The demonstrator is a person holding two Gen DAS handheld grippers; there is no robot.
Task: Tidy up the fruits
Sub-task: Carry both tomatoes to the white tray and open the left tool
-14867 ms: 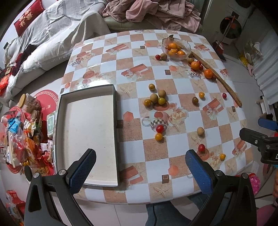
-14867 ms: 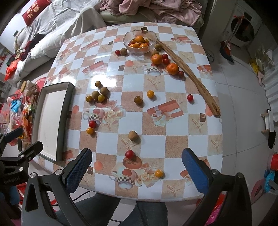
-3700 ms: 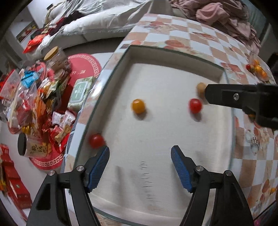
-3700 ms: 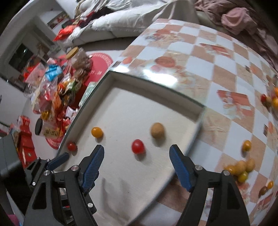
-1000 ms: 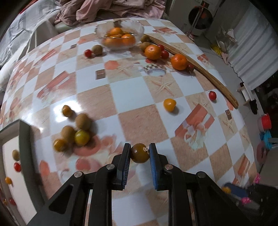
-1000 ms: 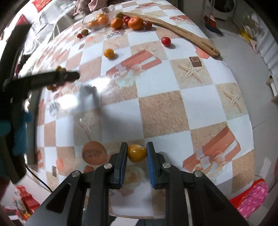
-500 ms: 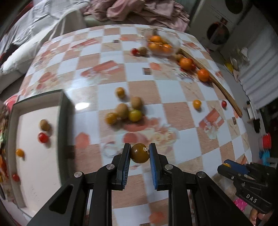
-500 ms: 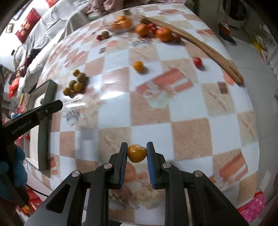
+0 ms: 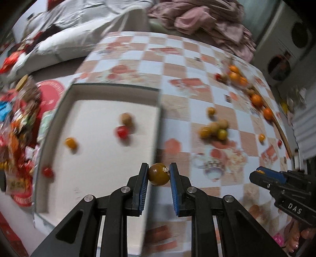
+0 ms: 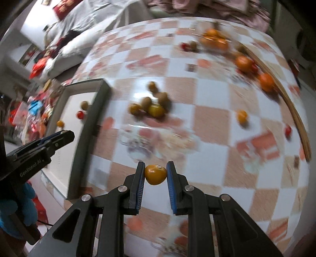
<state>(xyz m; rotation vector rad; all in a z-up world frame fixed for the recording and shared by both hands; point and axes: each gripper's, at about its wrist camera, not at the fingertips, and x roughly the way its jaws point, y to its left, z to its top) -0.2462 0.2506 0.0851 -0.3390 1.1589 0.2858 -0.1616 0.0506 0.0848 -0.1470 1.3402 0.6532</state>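
Note:
My left gripper point(image 9: 159, 175) is shut on a dark brown-green fruit point(image 9: 158, 174) and holds it above the tray's right rim. The white tray point(image 9: 98, 158) holds a tan fruit point(image 9: 126, 118), a red tomato point(image 9: 122, 132), an orange one point(image 9: 70, 143) and a red one point(image 9: 47, 171). My right gripper point(image 10: 155, 175) is shut on an orange-yellow fruit point(image 10: 155, 174) above the checkered table point(image 10: 207, 118), right of the tray point(image 10: 65, 118). A cluster of small fruits point(image 9: 214, 129) lies mid-table, and also shows in the right wrist view point(image 10: 150, 106).
A glass bowl of oranges point(image 10: 214, 40), loose oranges point(image 10: 244, 62) and a long wooden stick point(image 10: 292, 110) lie at the far right. Single small fruits point(image 10: 242, 116) dot the table. Snack packets point(image 9: 15, 126) lie on the floor left of the tray. A sofa with clothes point(image 9: 197, 17) stands behind.
Both grippers have swung left toward the tray, each still holding its fruit. The left one now hovers at the tray's right rim. The views are motion-blurred.

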